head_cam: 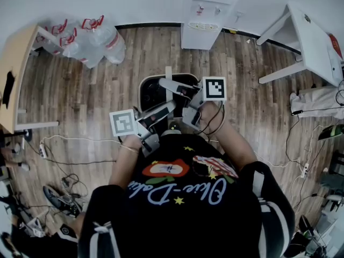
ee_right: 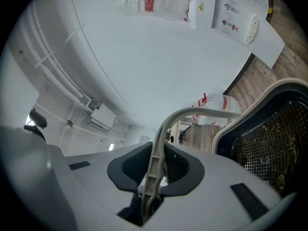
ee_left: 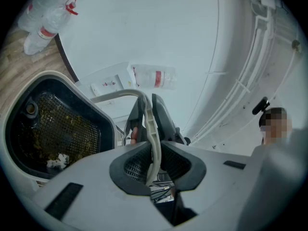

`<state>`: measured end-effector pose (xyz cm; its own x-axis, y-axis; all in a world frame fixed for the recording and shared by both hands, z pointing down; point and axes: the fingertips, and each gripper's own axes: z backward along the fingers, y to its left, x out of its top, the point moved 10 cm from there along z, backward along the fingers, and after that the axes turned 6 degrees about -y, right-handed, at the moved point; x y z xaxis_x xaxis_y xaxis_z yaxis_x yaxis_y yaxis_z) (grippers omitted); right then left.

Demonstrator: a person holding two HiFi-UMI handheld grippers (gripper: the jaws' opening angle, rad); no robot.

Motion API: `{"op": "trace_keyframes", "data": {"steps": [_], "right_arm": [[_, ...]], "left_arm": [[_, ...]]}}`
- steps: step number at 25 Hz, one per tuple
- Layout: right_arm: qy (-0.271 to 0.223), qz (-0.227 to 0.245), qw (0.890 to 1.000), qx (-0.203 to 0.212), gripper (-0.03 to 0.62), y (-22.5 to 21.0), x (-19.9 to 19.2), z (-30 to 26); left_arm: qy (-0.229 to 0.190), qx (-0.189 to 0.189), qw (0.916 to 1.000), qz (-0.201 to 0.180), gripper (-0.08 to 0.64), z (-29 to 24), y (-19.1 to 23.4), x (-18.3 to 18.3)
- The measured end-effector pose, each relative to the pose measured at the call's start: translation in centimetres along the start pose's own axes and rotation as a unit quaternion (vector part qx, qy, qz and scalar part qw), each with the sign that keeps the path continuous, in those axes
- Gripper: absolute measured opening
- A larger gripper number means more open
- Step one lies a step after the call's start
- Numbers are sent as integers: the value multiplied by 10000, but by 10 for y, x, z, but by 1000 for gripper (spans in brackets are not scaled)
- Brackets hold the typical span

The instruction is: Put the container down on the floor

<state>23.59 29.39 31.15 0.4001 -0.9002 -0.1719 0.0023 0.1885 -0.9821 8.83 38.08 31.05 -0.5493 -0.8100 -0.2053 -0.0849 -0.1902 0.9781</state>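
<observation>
left hand-held gripper [ee_left: 149, 115] and right hand-held gripper [ee_right: 159, 154] both clench the handle [ee_left: 120, 95]
your gripper views show that grip; the head view shows only the container [head_cam: 146, 93] at twelve o'clock.

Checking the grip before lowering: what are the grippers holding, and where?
Both the left gripper and right gripper clamp the thin handle of the container.

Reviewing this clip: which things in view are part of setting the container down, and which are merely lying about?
Part of the job:
- dark container with beige rim
- beige arched handle of that container
- left gripper and right gripper, both shut on the handle

Lying about:
- white water dispenser
- clear plastic water bottles
- white table
- loose floor cables
</observation>
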Motion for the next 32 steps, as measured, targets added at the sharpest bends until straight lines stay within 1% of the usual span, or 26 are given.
{"op": "trace_keyframes", "data": {"steps": [3,12,14,18,22,32], "right_arm": [[61,-7,10000,-3,58,-2,3,-8],[186,9,9998,-71,57,-7,27,-36],[187,-46,9998,-72,57,-9,29,-44],[171,-77,9998,-114,57,-13,38,-58],[192,-3,9996,-204,57,-19,48,-71],[145,-98,9997,-192,58,-28,68,-104]], "left_arm": [[-67,-6,10000,44,41,3,2,6],[-168,83,9998,-35,41,-1,9,40],[-186,48,9998,22,41,-1,11,46],[-191,30,9998,70,41,-1,15,63],[-175,27,9998,77,41,-2,20,79],[-146,64,9998,155,41,-3,34,117]]}}
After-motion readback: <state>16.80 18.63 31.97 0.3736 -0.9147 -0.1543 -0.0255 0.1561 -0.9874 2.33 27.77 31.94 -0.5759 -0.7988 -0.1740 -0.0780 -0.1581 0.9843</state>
